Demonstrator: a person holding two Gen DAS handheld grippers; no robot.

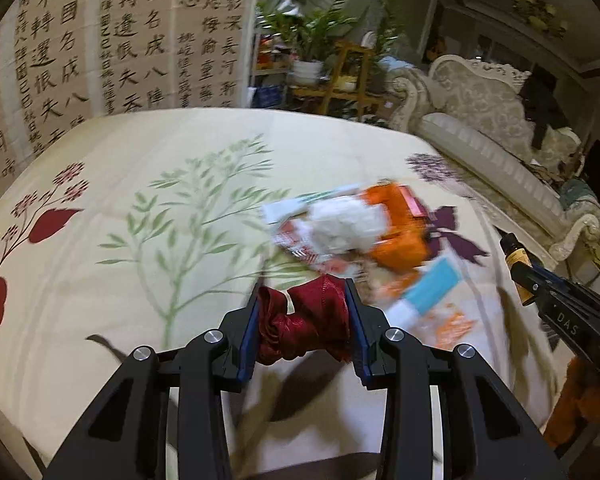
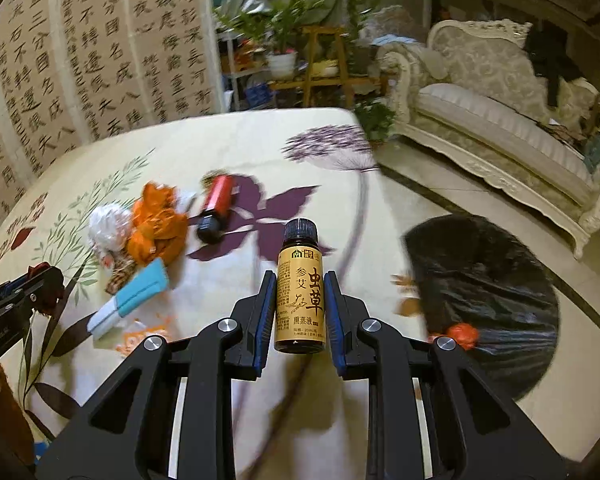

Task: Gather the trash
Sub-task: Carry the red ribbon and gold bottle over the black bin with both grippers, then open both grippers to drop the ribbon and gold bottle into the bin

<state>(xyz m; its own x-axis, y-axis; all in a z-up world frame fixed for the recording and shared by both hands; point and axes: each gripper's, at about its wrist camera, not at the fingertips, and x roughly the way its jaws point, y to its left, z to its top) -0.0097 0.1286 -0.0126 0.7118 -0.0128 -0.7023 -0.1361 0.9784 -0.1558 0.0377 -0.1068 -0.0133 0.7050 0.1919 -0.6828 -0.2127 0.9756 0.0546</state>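
Two bottles (image 2: 300, 284), one red ribbon (image 1: 304, 320)

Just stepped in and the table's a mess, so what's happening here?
A person is clearing trash off a floral tablecloth with two handheld grippers. The left gripper is clamped on a crumpled dark red ribbon; the right gripper holds a small brown bottle with a yellow label upright. A black trash bag sits open on the floor beside the table. An orange wrapper, white crumpled paper, a blue-and-white pack and a red tube remain on the table.
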